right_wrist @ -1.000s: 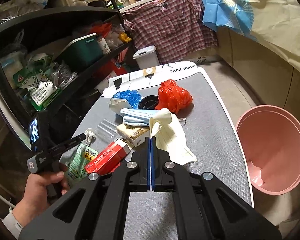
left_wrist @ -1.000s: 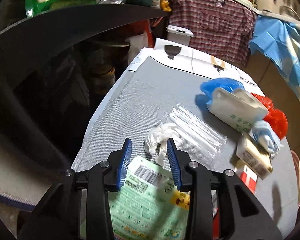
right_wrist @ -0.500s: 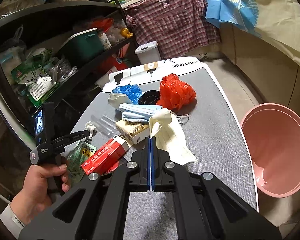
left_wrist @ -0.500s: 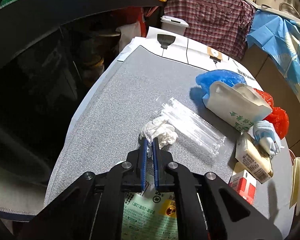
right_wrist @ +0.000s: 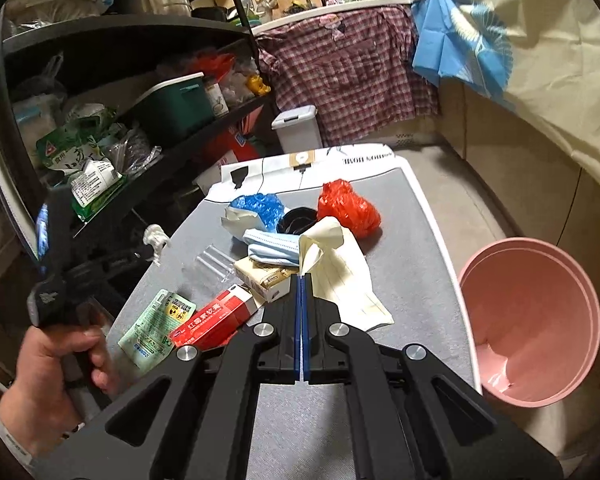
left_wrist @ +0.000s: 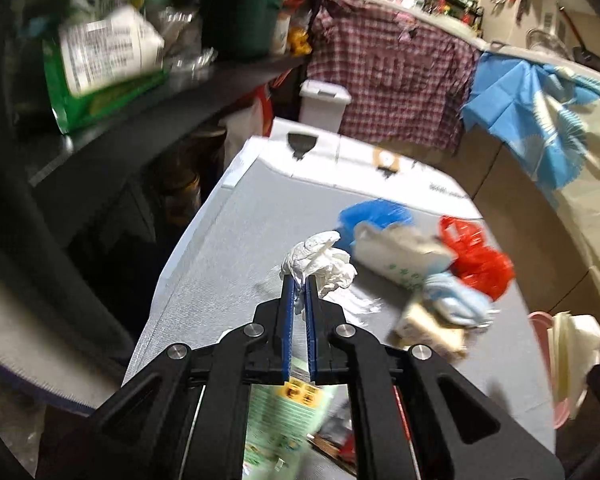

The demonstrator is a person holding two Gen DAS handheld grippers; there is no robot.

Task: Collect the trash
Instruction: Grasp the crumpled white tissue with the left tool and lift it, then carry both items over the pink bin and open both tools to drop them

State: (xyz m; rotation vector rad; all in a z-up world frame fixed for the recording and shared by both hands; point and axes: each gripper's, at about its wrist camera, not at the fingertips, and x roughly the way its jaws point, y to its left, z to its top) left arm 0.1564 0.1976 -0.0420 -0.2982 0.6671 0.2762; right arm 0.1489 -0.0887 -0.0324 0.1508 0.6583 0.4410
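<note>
Trash: my left gripper (left_wrist: 299, 280) is clamped on a crumpled white tissue (left_wrist: 320, 260), lifted clear of the grey mat (left_wrist: 228, 248). My right gripper (right_wrist: 302, 280) pinches a cream paper sheet (right_wrist: 340, 268). Risk: both holds are thin edges; a fast swing toward the pink bin (right_wrist: 532, 320) may shake either loose.

A grey mat (right_wrist: 416, 240) covered the floor and carried the trash. On it lay a red bag (right_wrist: 346, 208), a blue bag (right_wrist: 258, 206), a face mask (right_wrist: 272, 246), a red box (right_wrist: 216, 316), a green packet (right_wrist: 156, 326) and a clear wrapper (right_wrist: 214, 260). A pink bin (right_wrist: 536, 320) stood just beside the mat.
</note>
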